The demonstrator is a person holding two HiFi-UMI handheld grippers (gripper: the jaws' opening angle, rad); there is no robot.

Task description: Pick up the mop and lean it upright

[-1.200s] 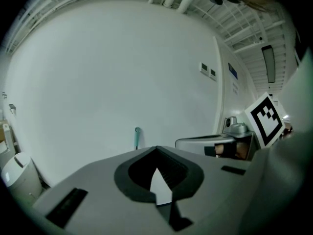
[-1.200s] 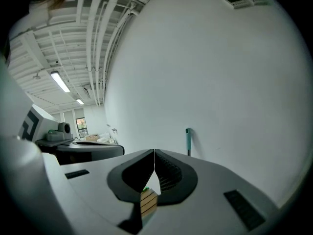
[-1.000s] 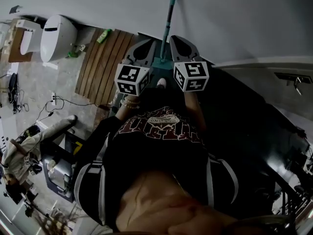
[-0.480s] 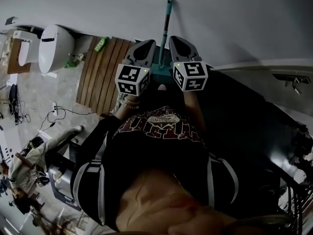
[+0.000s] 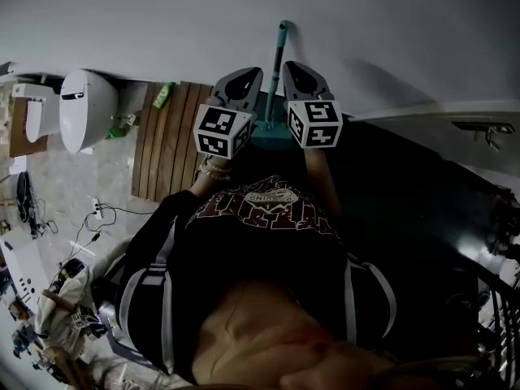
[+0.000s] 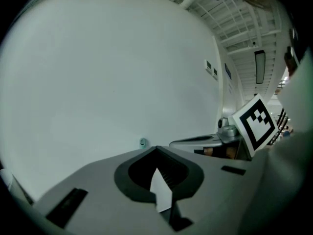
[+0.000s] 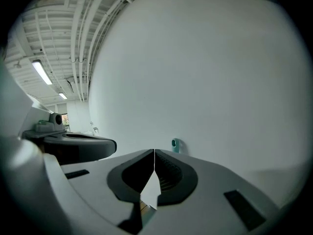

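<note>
Item: mop [image 5: 279, 51], stood upright against the white wall [image 5: 162, 23]. Hidden or unclear: in your head view the lower shaft and most of the mop's foot sit behind your two grippers and their marker cubes, so only a teal strip shows between them. Your own torso fills the frame from centre down to 6 o'clock, and the floor toward 3 o'clock is too dark to read. Each gripper view shows only the small rounded top end of the handle, peeking over the jaw tips. Position: the shaft rises toward 12 o'clock in the gap between your left gripper [image 5: 246, 75] and your right gripper [image 5: 291, 68]. It stands just beside both, and no view shows whether either body touches it. Seen along the left jaws, the handle end lies at about 11 o'clock of the tips, and along the right jaws at about 1 o'clock. Jaws: both pairs are pressed together, pinching nothing. Appearance: slim teal shaft, rounded cap, teal base. Also listed: toilet [image 5: 85, 108] at 9 o'clock and, beside it, a slatted wooden mat [image 5: 166, 140].
</note>
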